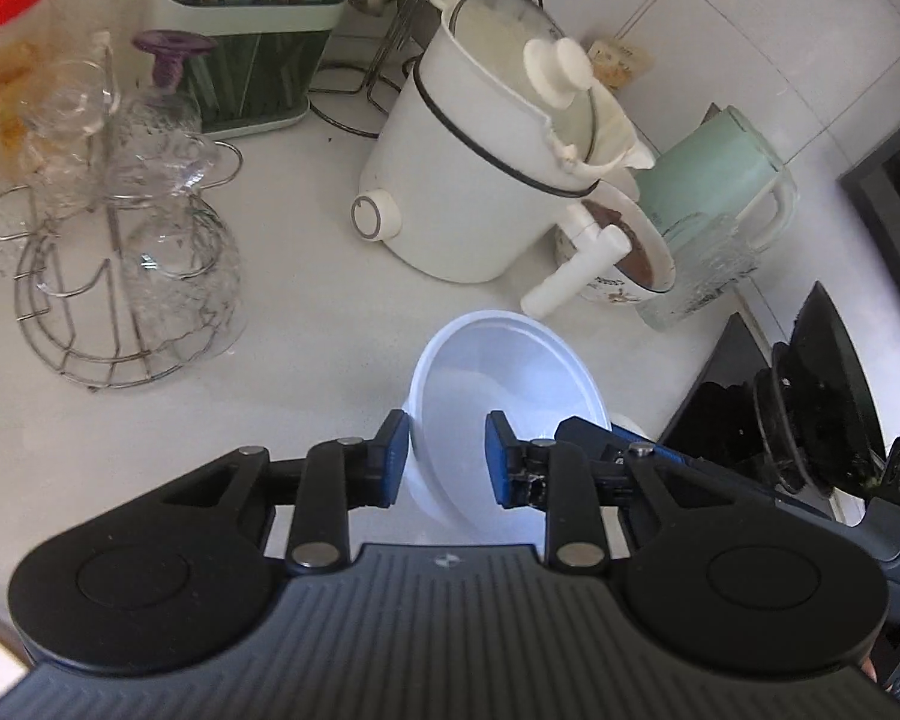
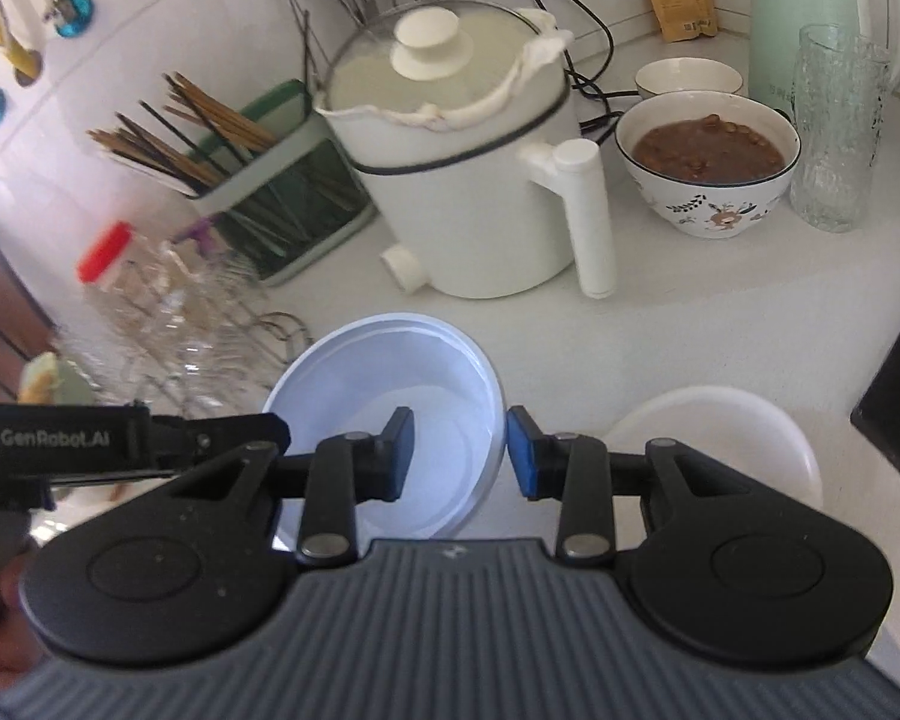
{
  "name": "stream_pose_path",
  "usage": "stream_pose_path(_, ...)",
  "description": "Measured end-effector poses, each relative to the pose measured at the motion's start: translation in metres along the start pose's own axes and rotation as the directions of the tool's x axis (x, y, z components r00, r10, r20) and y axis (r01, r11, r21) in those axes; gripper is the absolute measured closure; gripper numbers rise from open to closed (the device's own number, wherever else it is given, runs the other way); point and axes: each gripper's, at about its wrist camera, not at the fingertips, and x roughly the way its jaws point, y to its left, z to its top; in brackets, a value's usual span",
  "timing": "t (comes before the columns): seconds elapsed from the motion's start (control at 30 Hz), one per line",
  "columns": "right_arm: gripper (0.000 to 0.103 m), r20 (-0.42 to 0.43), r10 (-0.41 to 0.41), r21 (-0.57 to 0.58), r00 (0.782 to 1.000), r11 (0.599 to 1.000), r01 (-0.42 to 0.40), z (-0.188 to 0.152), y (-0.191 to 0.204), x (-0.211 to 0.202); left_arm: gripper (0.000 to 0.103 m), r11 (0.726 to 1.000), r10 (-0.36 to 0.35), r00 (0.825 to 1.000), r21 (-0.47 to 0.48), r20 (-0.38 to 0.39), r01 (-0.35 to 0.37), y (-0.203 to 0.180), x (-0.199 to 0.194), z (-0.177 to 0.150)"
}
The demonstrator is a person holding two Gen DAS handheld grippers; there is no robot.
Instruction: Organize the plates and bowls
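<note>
Two tools, left [image 1: 447,459] and right [image 2: 461,456], each clamp the translucent bowl's [image 2: 390,384] rim on opposite sides.

White worktop [image 1: 306,276] against white tiled wall [image 2: 168,18], soft daylight.

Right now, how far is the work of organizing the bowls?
Nothing looks finished: no stack is visible. In hand: the plastic bowl, its rim seemingly gripped by the left gripper and the right gripper on opposite sides. Left: a white dish beside it and the patterned bowl of brown food, both on the counter.
</note>
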Motion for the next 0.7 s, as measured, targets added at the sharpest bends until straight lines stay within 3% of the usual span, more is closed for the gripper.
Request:
stream_pose_path(0.3,0.066,0.031,0.029,0.034,0.999,0.999,-0.03,-0.009,0.016,-0.033,0.072,1.0,-0.006,1.0,0.009,0.011,0.006,-0.003,-0.041,-0.018)
stream_pose_path(0.7,0.066,-0.058,0.07,0.009,0.996,0.998,-0.07,-0.044,0.038,-0.037,0.072,0.998,0.038,0.999,-0.055,-0.011,-0.038,0.025,-0.067,-0.058)
